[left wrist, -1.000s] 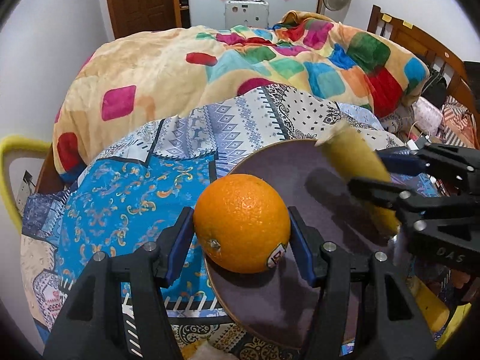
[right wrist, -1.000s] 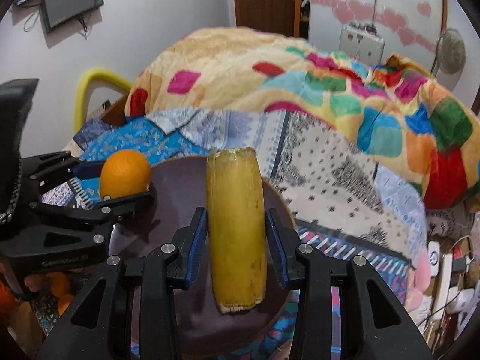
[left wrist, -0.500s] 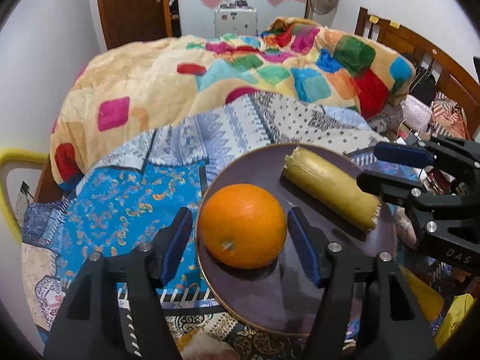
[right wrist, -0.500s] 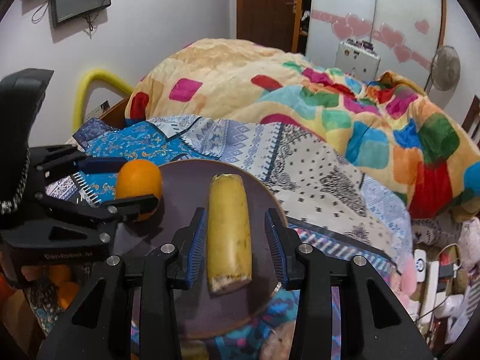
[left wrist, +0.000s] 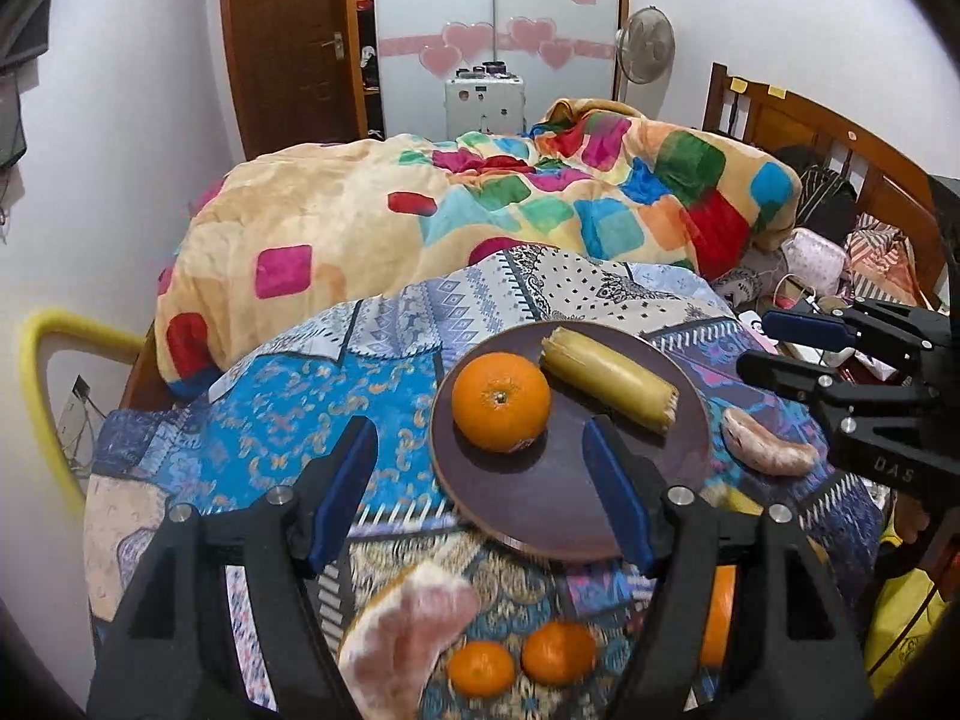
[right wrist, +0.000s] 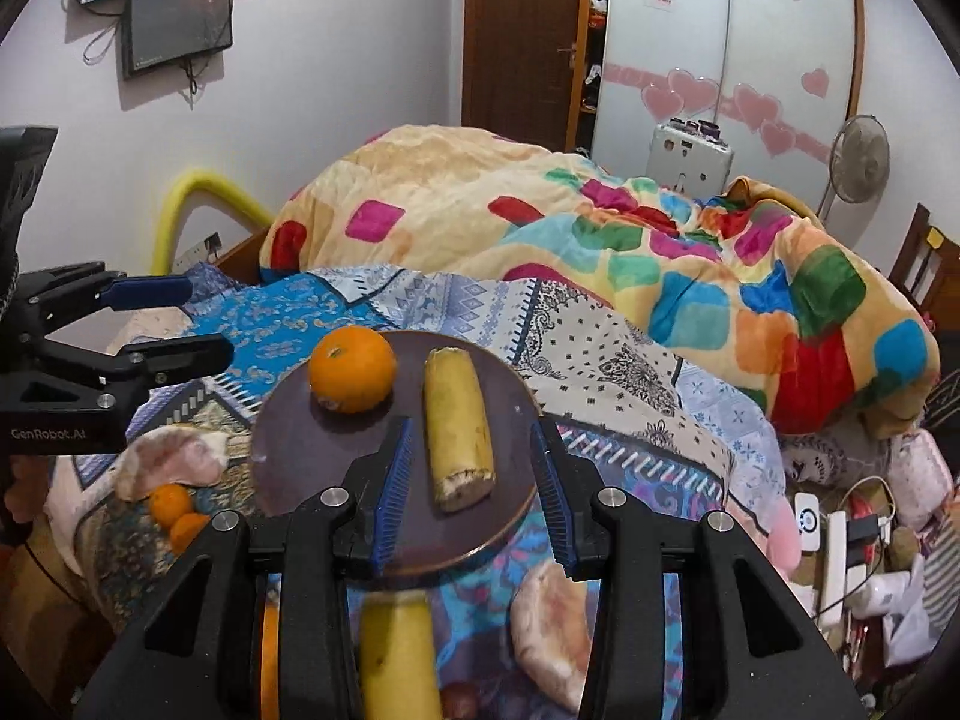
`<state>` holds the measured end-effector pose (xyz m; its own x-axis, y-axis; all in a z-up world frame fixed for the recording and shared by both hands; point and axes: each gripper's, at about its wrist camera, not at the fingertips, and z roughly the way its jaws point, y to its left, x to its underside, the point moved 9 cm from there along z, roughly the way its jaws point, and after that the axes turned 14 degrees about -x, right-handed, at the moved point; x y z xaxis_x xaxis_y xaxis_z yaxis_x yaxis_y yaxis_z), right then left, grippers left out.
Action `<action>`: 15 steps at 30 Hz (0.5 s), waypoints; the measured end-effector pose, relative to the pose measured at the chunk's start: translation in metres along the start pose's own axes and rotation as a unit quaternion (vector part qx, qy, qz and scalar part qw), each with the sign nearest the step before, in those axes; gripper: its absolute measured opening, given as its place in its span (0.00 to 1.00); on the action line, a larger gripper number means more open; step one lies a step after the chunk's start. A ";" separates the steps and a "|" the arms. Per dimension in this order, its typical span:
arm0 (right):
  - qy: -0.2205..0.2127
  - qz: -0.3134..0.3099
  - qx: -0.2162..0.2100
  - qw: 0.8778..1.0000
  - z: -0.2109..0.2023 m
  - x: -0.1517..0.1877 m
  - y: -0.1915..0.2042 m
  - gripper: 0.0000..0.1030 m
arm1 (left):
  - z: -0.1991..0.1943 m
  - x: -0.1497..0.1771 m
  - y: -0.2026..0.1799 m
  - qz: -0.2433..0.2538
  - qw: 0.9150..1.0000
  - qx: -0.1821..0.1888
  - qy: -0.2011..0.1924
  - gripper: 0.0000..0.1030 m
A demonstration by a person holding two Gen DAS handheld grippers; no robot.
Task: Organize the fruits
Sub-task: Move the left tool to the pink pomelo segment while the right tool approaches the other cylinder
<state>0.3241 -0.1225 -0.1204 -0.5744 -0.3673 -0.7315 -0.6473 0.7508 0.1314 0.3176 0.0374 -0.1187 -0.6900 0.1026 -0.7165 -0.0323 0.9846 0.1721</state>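
A dark round plate [left wrist: 558, 480] lies on the patterned bedspread. On it rest an orange [left wrist: 501, 402] and, to its right, a yellow banana piece [left wrist: 609, 384]. My left gripper [left wrist: 480, 480] hovers open, back from the orange, with nothing between its pads. In the right wrist view the orange [right wrist: 353, 369] and the banana piece [right wrist: 459, 432] lie side by side on the plate [right wrist: 312, 456]. My right gripper [right wrist: 471, 474] is open above the near end of the banana piece, its pads clear of it. Each gripper shows in the other's view: the right gripper [left wrist: 762, 343], the left gripper [right wrist: 201, 324].
Near the plate lie two small oranges [left wrist: 483, 669], pink peeled fruit pieces [left wrist: 408, 630] [left wrist: 768, 450] and another banana piece [right wrist: 396, 654]. A heaped colourful quilt [left wrist: 420, 222] fills the bed behind. Cables and clutter [right wrist: 840, 528] sit at the right.
The left gripper let go of the orange and the right gripper let go of the banana piece. Both fruits now lie on the plate, and both grippers have drawn back and up.
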 end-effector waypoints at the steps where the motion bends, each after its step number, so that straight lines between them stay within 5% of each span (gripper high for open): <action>1: -0.001 0.001 -0.002 1.000 -0.003 0.001 0.001 0.36 | -0.005 0.004 0.003 -0.002 1.000 -0.001 0.000 0.69; 15: -0.007 -0.009 0.009 1.000 -0.035 0.051 0.022 0.44 | -0.019 0.089 0.041 -0.030 0.998 -0.022 0.052 0.69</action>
<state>0.2628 -0.1437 -0.1313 -0.5550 -0.3736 -0.7433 -0.6482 0.7542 0.1050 0.2409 0.0845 -0.1627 -0.7572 0.0254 -0.6527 -0.1060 0.9812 0.1611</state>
